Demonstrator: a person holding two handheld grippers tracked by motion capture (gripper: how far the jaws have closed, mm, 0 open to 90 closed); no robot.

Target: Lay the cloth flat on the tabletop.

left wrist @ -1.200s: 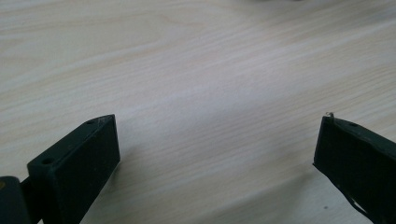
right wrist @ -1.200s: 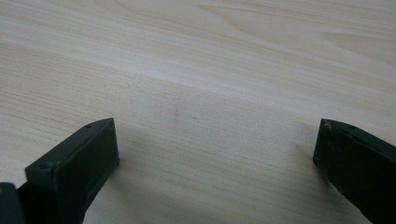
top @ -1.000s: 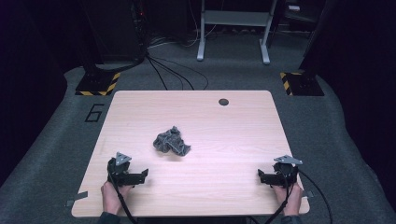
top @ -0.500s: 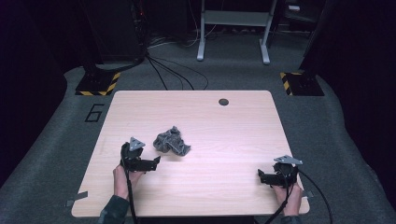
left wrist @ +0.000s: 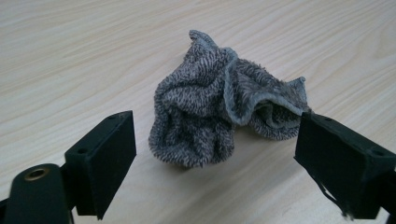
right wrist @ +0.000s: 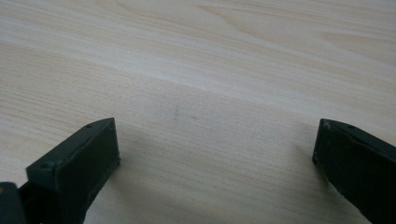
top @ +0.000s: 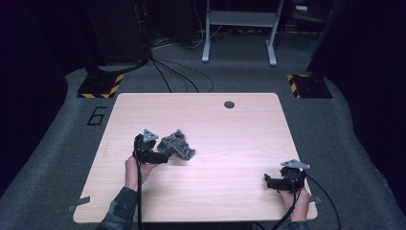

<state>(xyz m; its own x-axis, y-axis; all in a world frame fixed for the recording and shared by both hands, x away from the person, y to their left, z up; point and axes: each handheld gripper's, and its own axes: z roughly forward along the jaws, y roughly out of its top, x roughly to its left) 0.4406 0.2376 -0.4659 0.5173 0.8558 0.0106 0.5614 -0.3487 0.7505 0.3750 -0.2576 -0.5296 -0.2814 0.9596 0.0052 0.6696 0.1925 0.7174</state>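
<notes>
The left gripper [top: 163, 156] has slid away from the near left edge, right up beside the crumpled grey towel [top: 176, 145] mid-table. Its jaws have just been closing a bit but aren't touching the cloth yet. The right gripper [top: 269, 181] hasn't budged near the right corner, jaws wide over bare table [top: 230, 134].

A pale wood-grain bench [top: 201, 191] with rounded corners stands on dark grey carpet [top: 344, 143], and a small round dark grommet hole [top: 229, 104] sits near its far edge. A white number six [top: 97, 116] is marked on the floor just off the far left corner. Two black bases with yellow-and-black hazard striping [top: 100, 86] stand beyond the bench, one on each side. Black cables [top: 177, 74] trail across the carpet toward a grey metal frame [top: 239, 28]. The room around is dim, nearly black.
</notes>
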